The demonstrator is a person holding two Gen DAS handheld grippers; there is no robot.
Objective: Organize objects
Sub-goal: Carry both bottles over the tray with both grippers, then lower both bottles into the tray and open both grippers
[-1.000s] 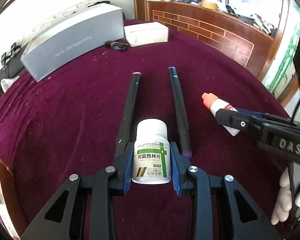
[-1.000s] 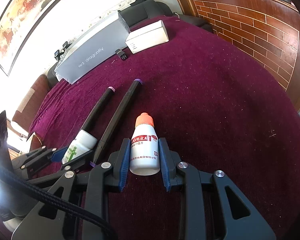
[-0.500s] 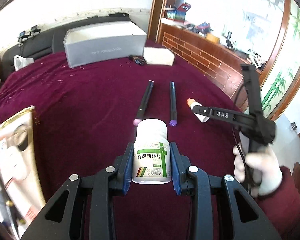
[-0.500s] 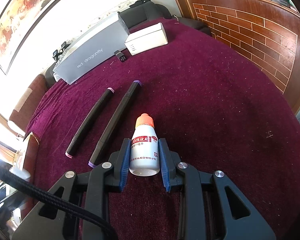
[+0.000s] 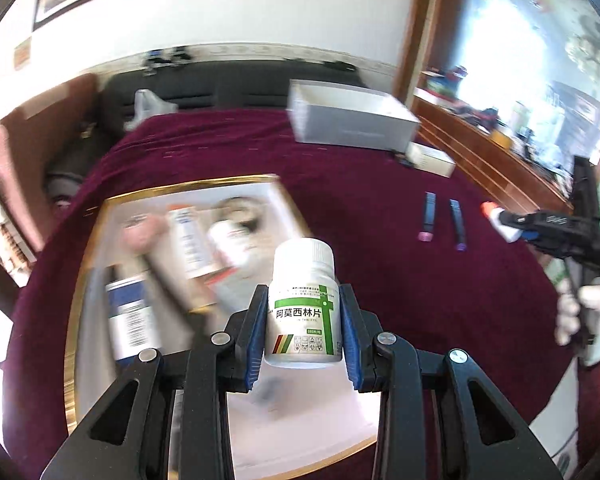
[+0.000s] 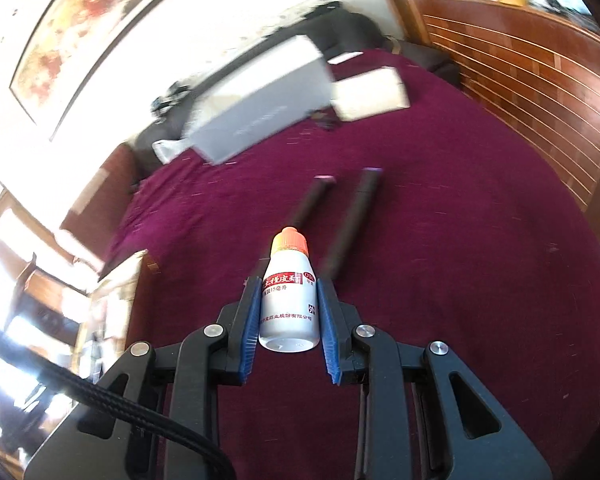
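The left gripper (image 5: 303,322) is clamping the white pill bottle (image 5: 303,305) across its labelled body, above the gold-rimmed tray (image 5: 70,320). The right gripper (image 6: 288,320) is pinching the orange-capped dropper bottle (image 6: 289,300) mid-body over the maroon cloth (image 6: 460,260). Both are probably light, rigid plastic with smooth, slippery walls, so gripping at the flat label band is holding best. Tray contents are blurring.

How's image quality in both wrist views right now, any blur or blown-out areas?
Left wrist view: the gold-rimmed tray and its contents are motion-smeared, while the white green-labelled pill bottle in the left gripper stays sharp; window at right is blown out. Right wrist view: the grey box and two black marker pens are blurred, the orange-capped white bottle is crisp, and the left edge is overexposed.
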